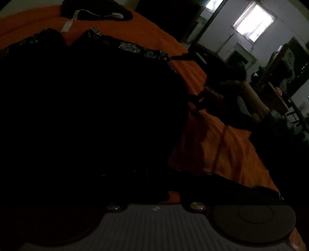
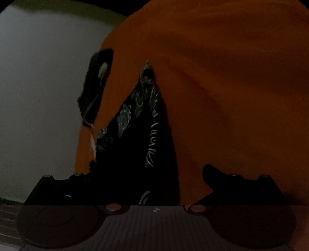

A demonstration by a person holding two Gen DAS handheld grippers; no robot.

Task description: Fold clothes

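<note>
Right tongs point(image 2: 148, 171) stand open astride the black cloth point(image 2: 135, 115) (left tongs point(image 1: 139, 171): too dark, I cannot tell); better pinch its edge squarely

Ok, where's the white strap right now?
In the left wrist view the white strap lies top left on the orange sheet, trailing from a small dark garment beyond the black patterned garment.

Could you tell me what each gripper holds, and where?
The right gripper is open astride the black white-patterned garment, gripping nothing; the left gripper cannot be told.
</note>
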